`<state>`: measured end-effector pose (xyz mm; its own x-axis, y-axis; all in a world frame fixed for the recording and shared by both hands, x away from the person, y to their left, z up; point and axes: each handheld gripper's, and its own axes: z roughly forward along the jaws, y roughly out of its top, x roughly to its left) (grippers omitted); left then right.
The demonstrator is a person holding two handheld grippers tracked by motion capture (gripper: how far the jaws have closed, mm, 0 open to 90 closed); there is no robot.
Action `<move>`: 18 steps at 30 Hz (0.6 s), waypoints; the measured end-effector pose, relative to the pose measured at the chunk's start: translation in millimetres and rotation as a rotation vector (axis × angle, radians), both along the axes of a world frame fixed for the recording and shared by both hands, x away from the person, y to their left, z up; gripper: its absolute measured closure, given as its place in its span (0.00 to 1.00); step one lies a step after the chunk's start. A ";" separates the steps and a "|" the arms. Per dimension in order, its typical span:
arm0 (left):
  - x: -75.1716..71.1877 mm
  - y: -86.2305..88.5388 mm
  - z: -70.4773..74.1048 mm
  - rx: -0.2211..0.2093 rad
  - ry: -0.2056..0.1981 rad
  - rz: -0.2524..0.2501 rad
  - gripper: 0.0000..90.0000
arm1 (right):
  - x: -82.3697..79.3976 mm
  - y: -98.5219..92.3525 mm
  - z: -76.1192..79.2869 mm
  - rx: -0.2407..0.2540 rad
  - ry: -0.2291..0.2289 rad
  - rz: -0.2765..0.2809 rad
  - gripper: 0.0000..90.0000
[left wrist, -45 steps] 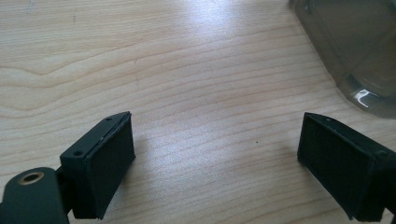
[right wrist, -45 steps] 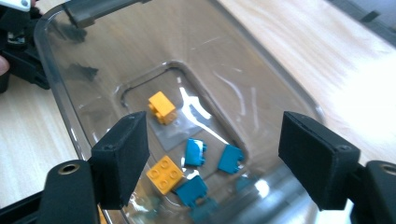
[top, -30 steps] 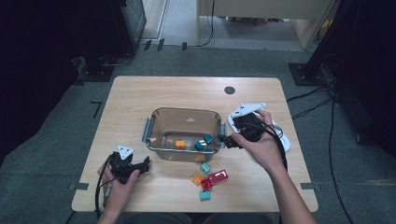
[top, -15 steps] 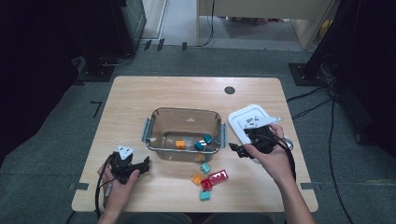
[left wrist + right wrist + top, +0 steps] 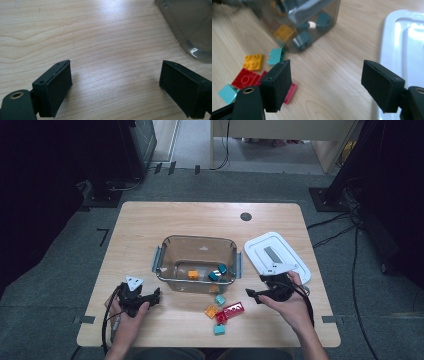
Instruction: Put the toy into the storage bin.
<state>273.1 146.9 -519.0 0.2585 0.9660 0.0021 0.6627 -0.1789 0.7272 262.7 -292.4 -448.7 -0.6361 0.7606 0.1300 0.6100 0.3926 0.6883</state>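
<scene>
Four loose studded plastic bricks (image 5: 222, 312), red, orange and two teal, lie on the pale grained wooden table (image 5: 150, 225) just in front of the clear smoky plastic tub (image 5: 197, 251). The right gripper (image 5: 252, 294), jaws apart and just narrowing on nothing, hangs beside them; a skewed pinch could squirt a smooth brick away. The left gripper (image 5: 155, 295) rests empty, jaws apart. The glossy white lid (image 5: 277, 255) lies right of the tub.

Lighting falls from overhead onto the pale wooden table (image 5: 150, 230); surroundings beyond it are dark, near black at left and right. The high view is soft and low in detail. Glare whitens the wood above the clear plastic tub (image 5: 195, 30) and bleaches the white plastic lid (image 5: 404, 50). Black jaw pads nearest each camera are slightly blurred, casting soft shadows.
</scene>
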 end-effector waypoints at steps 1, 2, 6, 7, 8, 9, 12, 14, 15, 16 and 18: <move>0.0 0.0 0.0 0.000 0.000 0.000 0.12 | -1.0 0.5 -2.6 0.001 0.000 0.003 0.29; 0.0 0.0 0.0 0.000 0.000 0.000 0.12 | -2.6 1.2 -6.7 0.005 0.003 0.004 0.30; 0.0 0.0 0.0 0.000 0.000 0.000 0.12 | -6.2 3.2 -18.9 0.011 0.015 0.017 0.40; 0.0 0.0 0.0 0.000 0.000 0.000 0.12 | -7.2 3.9 -20.3 0.014 0.018 0.019 0.43; 0.0 0.0 0.0 0.000 0.000 0.000 0.12 | -8.9 5.1 -22.5 0.018 0.011 0.023 0.47; 0.0 0.0 0.0 0.000 0.000 0.000 0.12 | -10.3 6.6 -24.2 0.025 0.010 0.023 0.49; 0.0 0.0 0.0 0.000 0.000 0.000 0.12 | -12.4 10.6 -29.8 0.037 0.017 0.027 0.59; 0.0 0.1 0.1 0.001 0.001 -0.001 0.12 | -13.6 14.8 -35.5 0.040 0.034 0.043 0.65; 0.0 0.0 0.0 0.000 0.000 0.000 0.12 | -13.6 16.6 -37.9 0.040 0.046 0.058 0.68; 0.0 0.0 0.0 0.000 0.000 0.000 0.12 | -13.9 18.6 -39.9 0.042 0.056 0.071 0.69; 0.0 0.1 0.1 0.001 0.001 -0.001 0.12 | -14.6 22.4 -42.9 0.029 0.062 0.082 0.73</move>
